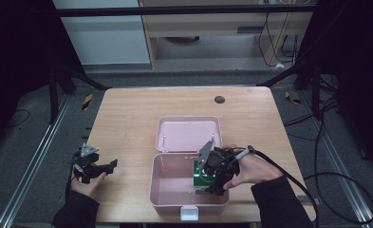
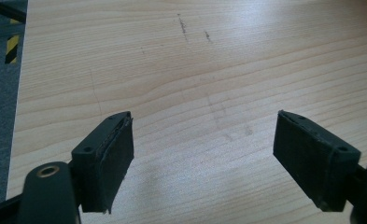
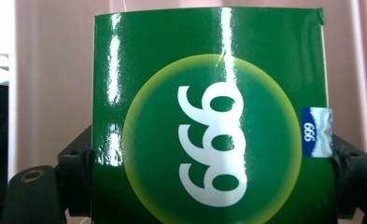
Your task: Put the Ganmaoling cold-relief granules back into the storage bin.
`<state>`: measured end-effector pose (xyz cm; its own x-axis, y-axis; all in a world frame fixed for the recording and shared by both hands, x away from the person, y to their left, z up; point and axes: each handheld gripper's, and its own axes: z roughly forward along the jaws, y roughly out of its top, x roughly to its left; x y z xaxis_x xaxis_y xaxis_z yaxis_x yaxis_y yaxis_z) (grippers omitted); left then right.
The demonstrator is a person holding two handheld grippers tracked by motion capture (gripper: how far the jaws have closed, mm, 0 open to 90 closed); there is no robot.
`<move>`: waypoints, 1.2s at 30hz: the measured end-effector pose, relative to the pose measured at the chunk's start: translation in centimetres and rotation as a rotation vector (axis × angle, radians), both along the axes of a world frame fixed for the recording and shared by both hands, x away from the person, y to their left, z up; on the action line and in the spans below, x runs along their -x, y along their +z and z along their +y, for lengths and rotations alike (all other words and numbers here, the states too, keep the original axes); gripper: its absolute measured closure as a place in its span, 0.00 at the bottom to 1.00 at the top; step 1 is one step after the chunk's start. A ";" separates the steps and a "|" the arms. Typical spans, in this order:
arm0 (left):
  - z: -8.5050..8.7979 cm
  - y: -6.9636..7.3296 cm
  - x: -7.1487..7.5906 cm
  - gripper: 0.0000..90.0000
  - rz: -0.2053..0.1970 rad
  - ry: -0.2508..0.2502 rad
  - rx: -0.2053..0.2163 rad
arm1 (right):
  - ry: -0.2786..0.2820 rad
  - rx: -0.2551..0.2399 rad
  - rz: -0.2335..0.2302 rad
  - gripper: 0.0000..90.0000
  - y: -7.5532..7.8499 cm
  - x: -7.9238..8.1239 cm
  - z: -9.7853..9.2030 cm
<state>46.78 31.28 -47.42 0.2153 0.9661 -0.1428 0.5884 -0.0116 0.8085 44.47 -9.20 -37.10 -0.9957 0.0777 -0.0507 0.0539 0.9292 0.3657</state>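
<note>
Right claw (image 1: 211, 183) is clamped on a green box (image 3: 209, 116) with 999 printed on it, jaws pinching its two side edges, and it's hanging inside the open pink case (image 1: 167, 190) near the right wall. Glossy cardboard, so I'd guess it could slip or crumple if the squeeze changes, or catch a corner on the case wall and tip. Left claw (image 2: 202, 158) is spread wide, holding nothing, over bare worktop (image 1: 127, 118) well off to the left.

Glossy green printed card on the box (image 3: 209, 121); smooth pink plastic for the case (image 1: 172, 178); pale matt wood grain across the table (image 2: 209, 70); matt black rubbery pads (image 2: 118, 154).
</note>
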 end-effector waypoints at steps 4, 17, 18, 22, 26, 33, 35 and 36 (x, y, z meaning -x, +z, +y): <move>0.0 0.0 0.0 0.22 -0.001 0.001 0.000 | 0.001 -0.006 0.006 0.18 -0.7 -0.2 -0.3; 0.0 0.0 0.0 0.22 -0.003 0.000 0.002 | 0.020 0.029 0.015 0.17 -1.7 -0.2 0.3; 0.0 0.0 0.0 0.21 -0.002 0.000 0.002 | 0.021 0.030 0.015 0.17 -1.8 -0.3 0.3; 0.1 0.0 0.0 0.21 -0.003 -0.001 0.002 | 0.022 0.033 0.021 0.17 -2.0 -0.4 0.3; 0.1 0.0 0.0 0.21 0.000 -0.003 0.000 | 0.019 0.048 0.030 0.16 -2.2 -0.6 0.4; 0.1 0.0 0.0 0.21 -0.001 -0.002 0.001 | 0.011 0.045 0.027 0.14 -2.0 -0.8 0.3; 0.0 0.0 0.0 0.21 -0.001 -0.003 0.001 | 0.006 0.031 0.017 0.15 -1.6 -0.7 0.2; 0.0 0.0 0.0 0.21 -0.001 -0.003 0.002 | 0.000 0.021 0.015 0.15 -1.3 -0.7 0.1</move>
<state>46.76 31.31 -47.42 0.2182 0.9652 -0.1443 0.5871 -0.0117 0.8094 45.15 -9.10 -38.44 -0.9963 0.0771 -0.0370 0.0597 0.9365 0.3455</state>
